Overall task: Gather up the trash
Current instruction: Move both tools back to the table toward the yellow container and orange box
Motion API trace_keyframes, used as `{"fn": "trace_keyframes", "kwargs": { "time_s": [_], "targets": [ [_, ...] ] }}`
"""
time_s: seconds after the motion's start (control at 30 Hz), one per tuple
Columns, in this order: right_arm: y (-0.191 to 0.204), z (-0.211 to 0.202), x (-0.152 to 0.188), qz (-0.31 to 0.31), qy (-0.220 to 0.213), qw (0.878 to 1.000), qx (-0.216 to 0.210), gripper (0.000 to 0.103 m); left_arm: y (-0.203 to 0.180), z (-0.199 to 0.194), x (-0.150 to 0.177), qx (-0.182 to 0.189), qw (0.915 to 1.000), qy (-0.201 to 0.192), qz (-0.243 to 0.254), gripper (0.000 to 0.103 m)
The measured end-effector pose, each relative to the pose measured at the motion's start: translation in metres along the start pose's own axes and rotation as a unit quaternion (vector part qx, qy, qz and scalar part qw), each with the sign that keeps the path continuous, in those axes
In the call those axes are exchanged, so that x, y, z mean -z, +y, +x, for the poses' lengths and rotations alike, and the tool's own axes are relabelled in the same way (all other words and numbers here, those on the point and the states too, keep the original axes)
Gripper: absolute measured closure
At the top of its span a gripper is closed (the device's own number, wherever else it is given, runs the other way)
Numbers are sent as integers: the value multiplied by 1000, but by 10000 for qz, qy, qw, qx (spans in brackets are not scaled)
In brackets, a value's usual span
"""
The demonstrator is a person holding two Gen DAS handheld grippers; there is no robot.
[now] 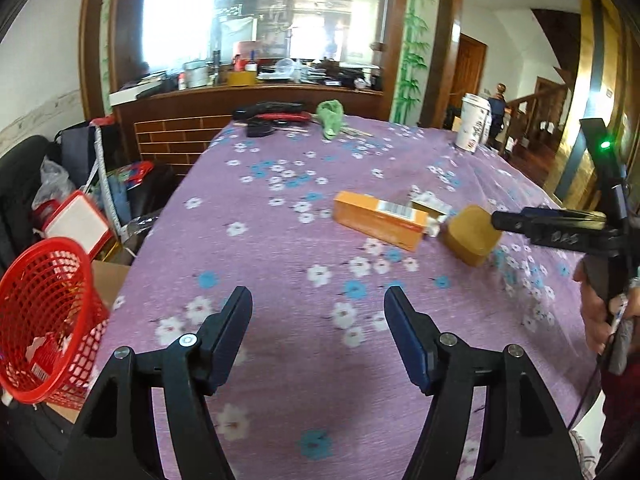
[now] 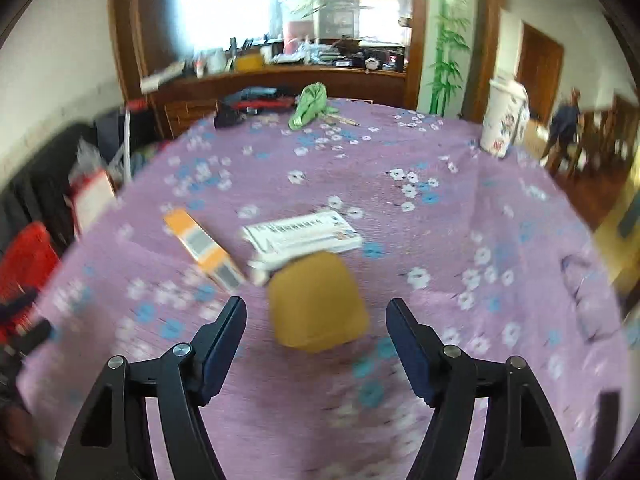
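Note:
On the purple flowered tablecloth (image 1: pixel 280 264) lie an orange carton (image 1: pixel 376 220), a white carton (image 2: pixel 300 236) behind it and a rounded mustard-coloured box (image 2: pixel 316 304). My right gripper (image 2: pixel 316 306) is open just short of the mustard box, which sits in the gap ahead of the tips without touching the pads. In the left wrist view one black finger (image 1: pixel 520 222) of that gripper reaches the mustard box (image 1: pixel 472 240) from the right. My left gripper (image 1: pixel 318 296) is open over bare cloth, with nothing between its fingers. A red mesh basket (image 1: pixel 44 312) holding a wrapper stands off the table's left edge.
A green crumpled cloth (image 1: pixel 330 118) and dark items (image 1: pixel 272 118) lie at the table's far end. A tall paper cup (image 1: pixel 474 124) stands at the far right edge. Bags and boxes (image 1: pixel 76 220) crowd the floor left of the table. A person's hand (image 1: pixel 596 312) grips the right tool.

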State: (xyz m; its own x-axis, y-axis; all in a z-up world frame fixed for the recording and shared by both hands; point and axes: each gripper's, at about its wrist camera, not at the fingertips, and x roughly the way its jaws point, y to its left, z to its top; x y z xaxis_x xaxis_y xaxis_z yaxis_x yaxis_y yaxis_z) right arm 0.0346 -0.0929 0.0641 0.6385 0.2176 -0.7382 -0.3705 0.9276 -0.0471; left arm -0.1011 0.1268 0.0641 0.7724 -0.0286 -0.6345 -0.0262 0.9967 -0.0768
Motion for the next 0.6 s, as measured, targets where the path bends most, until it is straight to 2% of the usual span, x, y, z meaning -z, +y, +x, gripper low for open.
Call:
{"fn": "trace_keyframes", "kwargs": {
  "time_s": [0.2, 0.3, 0.37, 0.43, 0.6],
  "targets": [
    [18, 27, 7, -670, 124, 9972, 309, 22, -16, 13, -4, 61, 9998, 202, 57, 34],
    [18, 41, 10, -796, 147, 9958, 434, 22, -20, 14, -8, 88, 9996, 262, -29, 27],
    [16, 46, 12, -794, 103, 9955, 505, 23, -20, 16, -12, 115, 9993, 319, -133, 26],
    [12, 47, 12, -713, 104, 9967, 379, 31, -21, 20, -18, 159, 9987, 402, -265, 26],
    [1, 40, 13, -410, -91, 9991, 109, 31, -27, 28, -30, 136, 9971, 513, -551, 26]
  ]
}}
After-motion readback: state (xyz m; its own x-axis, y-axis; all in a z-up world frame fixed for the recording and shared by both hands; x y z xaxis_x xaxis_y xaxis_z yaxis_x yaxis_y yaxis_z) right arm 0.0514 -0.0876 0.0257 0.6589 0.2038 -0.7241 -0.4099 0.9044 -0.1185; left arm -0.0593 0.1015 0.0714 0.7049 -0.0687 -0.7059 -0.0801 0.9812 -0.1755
